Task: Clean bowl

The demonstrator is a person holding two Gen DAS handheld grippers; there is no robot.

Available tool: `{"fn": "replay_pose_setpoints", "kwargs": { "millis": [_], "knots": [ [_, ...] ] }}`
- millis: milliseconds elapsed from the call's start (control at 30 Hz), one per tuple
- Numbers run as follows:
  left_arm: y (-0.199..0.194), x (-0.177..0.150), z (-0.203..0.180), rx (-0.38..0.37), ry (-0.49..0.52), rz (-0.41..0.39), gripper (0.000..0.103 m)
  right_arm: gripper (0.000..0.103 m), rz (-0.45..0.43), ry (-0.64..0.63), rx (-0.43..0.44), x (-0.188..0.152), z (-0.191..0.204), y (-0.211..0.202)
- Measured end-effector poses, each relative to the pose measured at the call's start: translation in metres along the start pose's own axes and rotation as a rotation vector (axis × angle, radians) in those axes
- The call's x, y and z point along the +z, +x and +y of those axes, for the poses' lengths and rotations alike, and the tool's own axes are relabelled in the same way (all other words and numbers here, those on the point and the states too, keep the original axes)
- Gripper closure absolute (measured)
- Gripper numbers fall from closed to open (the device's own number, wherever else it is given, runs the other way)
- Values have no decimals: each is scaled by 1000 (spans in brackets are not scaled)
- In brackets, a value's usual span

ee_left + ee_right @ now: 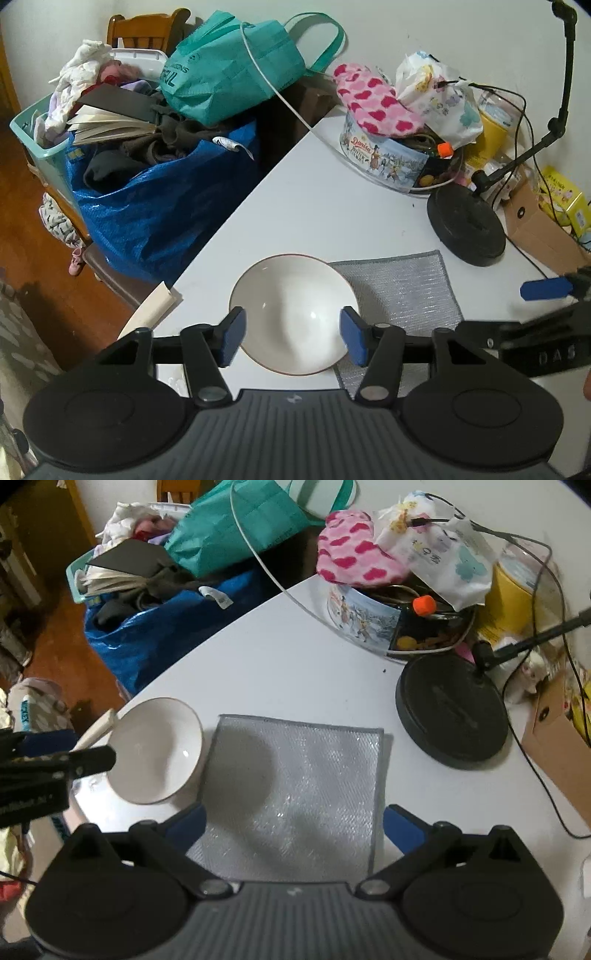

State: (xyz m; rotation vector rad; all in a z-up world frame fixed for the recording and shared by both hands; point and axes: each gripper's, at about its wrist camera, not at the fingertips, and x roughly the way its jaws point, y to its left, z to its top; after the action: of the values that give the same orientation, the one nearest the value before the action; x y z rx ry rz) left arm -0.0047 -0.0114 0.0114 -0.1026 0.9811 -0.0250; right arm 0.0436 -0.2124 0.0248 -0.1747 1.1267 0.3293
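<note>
Left wrist view looks down on a white bowl (293,314), empty and upright near the front edge of the white table (314,206), its right rim touching or overlapping the grey cloth (402,291) spread flat beside it. The left gripper (293,336) hangs over the bowl with its blue-padded tongs apart, grasping nothing. From the right wrist, the right gripper (293,825) hovers above the cloth, its tongs spread wide and empty, with the bowl to its left. At the far side of the table a round cookie tin (388,157) holds loose oddments, including something with an orange cap (445,149), with a pink heart-patterned cloth (373,99) draped over it. Right of it stands a black round stand base (465,225). Off the table's left edge, a blue bag (159,206) is stuffed with dark clothes and an open book (110,125), a teal bag (229,66) on top.
</note>
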Motion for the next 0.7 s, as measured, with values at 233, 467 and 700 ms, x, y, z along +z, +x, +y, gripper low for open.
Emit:
{"fn": "replay_pose_setpoints", "kwargs": {
  "millis": [233,467,700],
  "knots": [
    [-12,-1,-7,48,12,-11,34,1,1,23,-15,-11,0,-12],
    [-16,-2,-7,57,7,-2,34,1,-13,15,-10,-13,1,-18],
    [-14,-4,-7,48,8,15,34,1,-28,3,-3,-12,4,-24]
  ]
}}
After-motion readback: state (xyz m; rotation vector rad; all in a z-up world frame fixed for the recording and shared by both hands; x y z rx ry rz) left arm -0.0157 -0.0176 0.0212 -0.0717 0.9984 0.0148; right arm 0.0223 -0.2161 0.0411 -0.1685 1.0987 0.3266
